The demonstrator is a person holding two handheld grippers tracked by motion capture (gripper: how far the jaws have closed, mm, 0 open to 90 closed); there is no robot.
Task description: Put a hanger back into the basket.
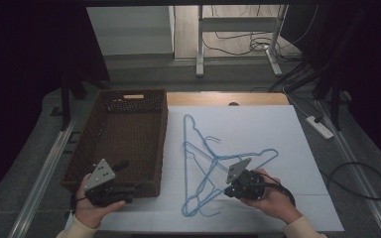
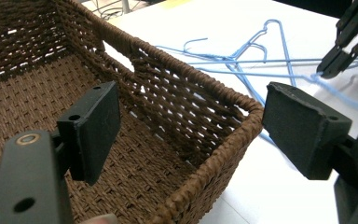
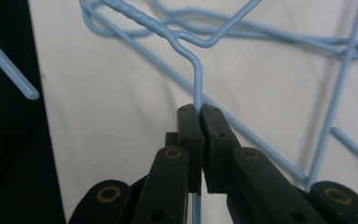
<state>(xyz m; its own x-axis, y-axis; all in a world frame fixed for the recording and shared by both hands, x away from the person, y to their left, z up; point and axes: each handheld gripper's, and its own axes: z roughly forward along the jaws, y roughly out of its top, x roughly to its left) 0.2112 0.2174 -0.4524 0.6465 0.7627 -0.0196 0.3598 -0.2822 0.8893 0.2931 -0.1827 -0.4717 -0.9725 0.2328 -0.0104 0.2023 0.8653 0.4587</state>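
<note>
right gripper (image 3: 200,114): jaws squeezing together on the wire of a light-blue hanger (image 3: 186,46), gripping it just below a bend
hangers (image 1: 213,163): lying in a tangled pile on the white table cover (image 1: 278,129), just right of the basket
left gripper (image 2: 191,126): jaws standing wide apart, nothing between them, hanging over the near right corner of the wicker basket (image 2: 205,172)

You see smooth, glossy blue coated-wire hangers (image 1: 213,163) – a rough brown woven wicker basket (image 1: 87,163) – on the table's matt white paper (image 1: 278,129).
</note>
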